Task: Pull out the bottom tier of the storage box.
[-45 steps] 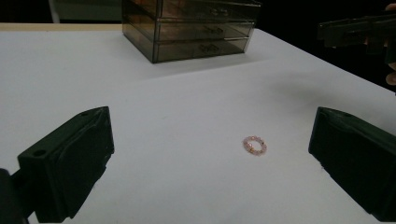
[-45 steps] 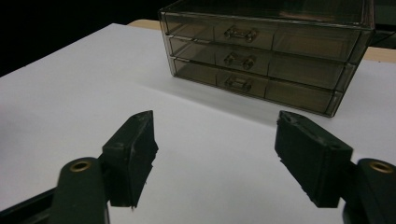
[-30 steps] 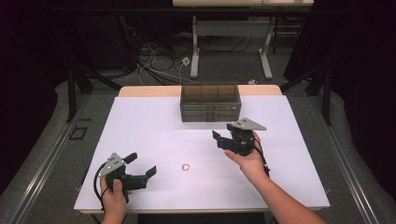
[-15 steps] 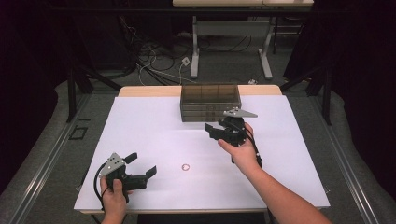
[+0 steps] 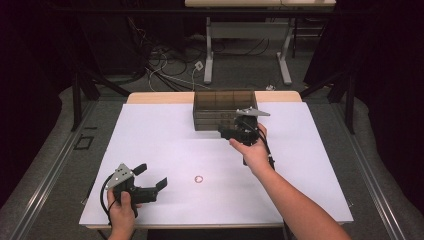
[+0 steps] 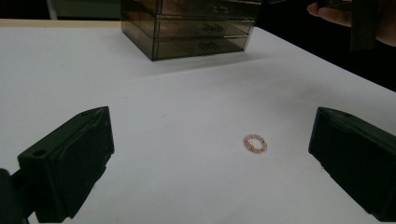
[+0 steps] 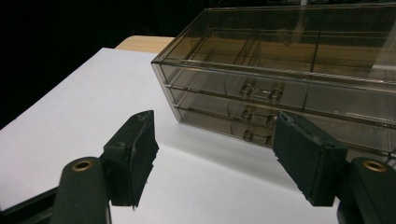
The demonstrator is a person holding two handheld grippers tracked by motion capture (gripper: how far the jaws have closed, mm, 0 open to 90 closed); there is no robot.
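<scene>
A small pink bead ring (image 5: 199,179) (image 6: 255,143) lies on the white table top (image 5: 165,145). At the back stands a smoky clear drawer box (image 5: 223,106) (image 6: 187,28) (image 7: 285,70) with three shut drawers, each with small knobs. My left gripper (image 5: 151,176) (image 6: 210,158) rests near the front left, open and empty, with the ring ahead between its jaws' lines. My right gripper (image 5: 226,133) (image 7: 215,154) hovers just before the box's front, facing the drawer knobs. Its jaws have just been opening and nothing is between them.
A wooden table edge (image 5: 160,97) shows behind the white sheet. Cables (image 5: 165,65) and a desk's legs (image 5: 209,55) are on the floor beyond. The right hand (image 6: 334,11) appears at the upper right of the left gripper view.
The right hand has moved back and left, from the right middle of the table up to the drawer box's front. The left gripper and the ring have stayed put.
</scene>
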